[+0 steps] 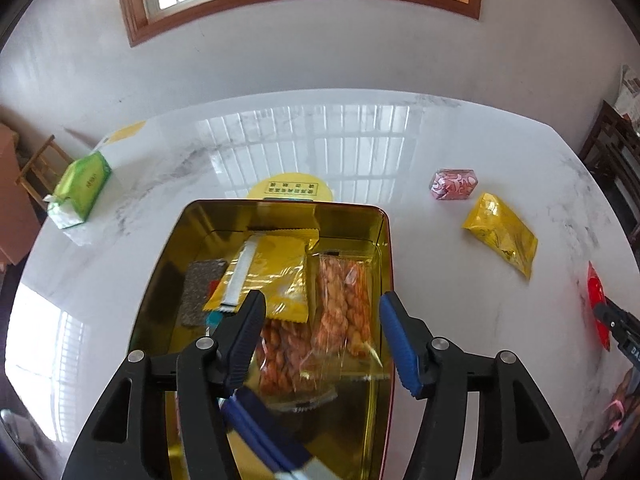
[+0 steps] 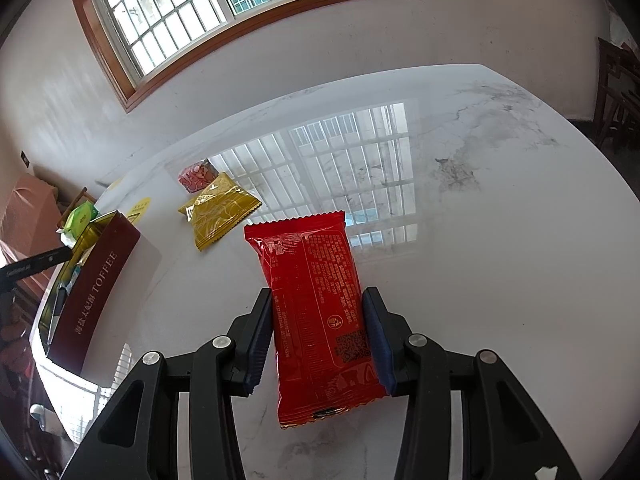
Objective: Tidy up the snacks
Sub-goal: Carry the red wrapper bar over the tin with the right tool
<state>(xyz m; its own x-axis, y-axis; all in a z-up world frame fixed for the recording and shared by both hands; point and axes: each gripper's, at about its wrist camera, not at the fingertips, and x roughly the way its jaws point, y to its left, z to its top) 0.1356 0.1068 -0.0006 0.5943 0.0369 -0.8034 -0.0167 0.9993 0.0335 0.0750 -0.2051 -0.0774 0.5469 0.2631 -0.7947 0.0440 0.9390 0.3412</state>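
Right wrist: red packet (image 2: 320,312) amid bare marble table (image 2: 500,260).

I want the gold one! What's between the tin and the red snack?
Right wrist view: the gold packet lies between tin and red snack.

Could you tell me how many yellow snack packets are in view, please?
2: one yellow packet inside the tin, another on the table beside it; more may be hidden.
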